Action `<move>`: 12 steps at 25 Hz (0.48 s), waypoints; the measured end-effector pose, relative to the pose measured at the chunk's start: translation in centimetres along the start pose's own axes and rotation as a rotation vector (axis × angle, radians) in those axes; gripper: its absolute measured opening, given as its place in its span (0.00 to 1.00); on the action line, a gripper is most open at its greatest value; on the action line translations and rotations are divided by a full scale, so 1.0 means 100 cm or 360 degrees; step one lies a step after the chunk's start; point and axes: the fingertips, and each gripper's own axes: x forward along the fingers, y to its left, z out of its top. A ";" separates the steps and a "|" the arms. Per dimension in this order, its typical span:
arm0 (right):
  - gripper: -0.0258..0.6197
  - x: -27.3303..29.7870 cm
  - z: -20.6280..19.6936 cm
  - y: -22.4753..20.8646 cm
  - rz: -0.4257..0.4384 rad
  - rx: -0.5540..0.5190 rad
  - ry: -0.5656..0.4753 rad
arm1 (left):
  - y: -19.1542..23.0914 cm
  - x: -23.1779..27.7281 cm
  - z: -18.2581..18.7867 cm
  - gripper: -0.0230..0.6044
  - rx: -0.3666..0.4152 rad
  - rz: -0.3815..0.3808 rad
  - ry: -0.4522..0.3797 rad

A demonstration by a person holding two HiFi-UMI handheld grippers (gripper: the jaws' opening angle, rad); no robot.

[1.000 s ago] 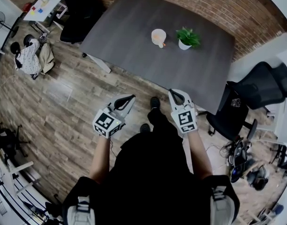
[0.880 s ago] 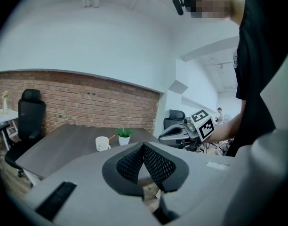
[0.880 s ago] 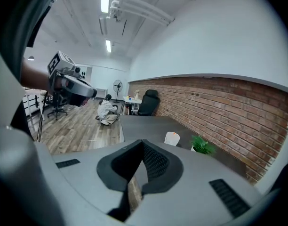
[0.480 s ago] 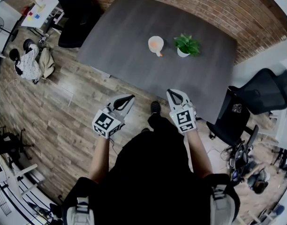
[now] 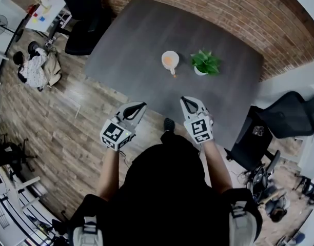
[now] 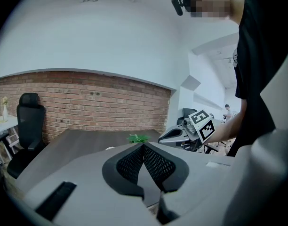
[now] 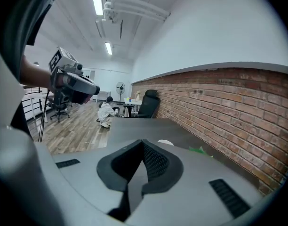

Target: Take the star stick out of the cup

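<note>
Brick wall (image 5: 223,6) behind a dark counter (image 5: 131,40), wood floor (image 5: 64,117) around it. Left tool (image 5: 138,106) and right tool (image 5: 187,101) are both clenched and empty, held on the person's side of the cup (image 5: 170,60), well apart from it. Star stick (image 5: 170,62) sits in the cup, mid-counter. Potted plant (image 5: 204,63) stands just right of the cup.
</note>
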 end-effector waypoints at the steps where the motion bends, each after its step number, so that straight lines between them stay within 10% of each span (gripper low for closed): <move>1: 0.04 0.004 0.001 -0.004 0.0014 -0.0003 0.0001 | 0.005 0.003 0.001 0.04 0.0001 0.0016 0.0000; 12: 0.04 0.055 0.005 -0.039 0.0135 -0.0045 -0.0009 | 0.042 0.032 0.024 0.04 0.0003 0.0157 0.0022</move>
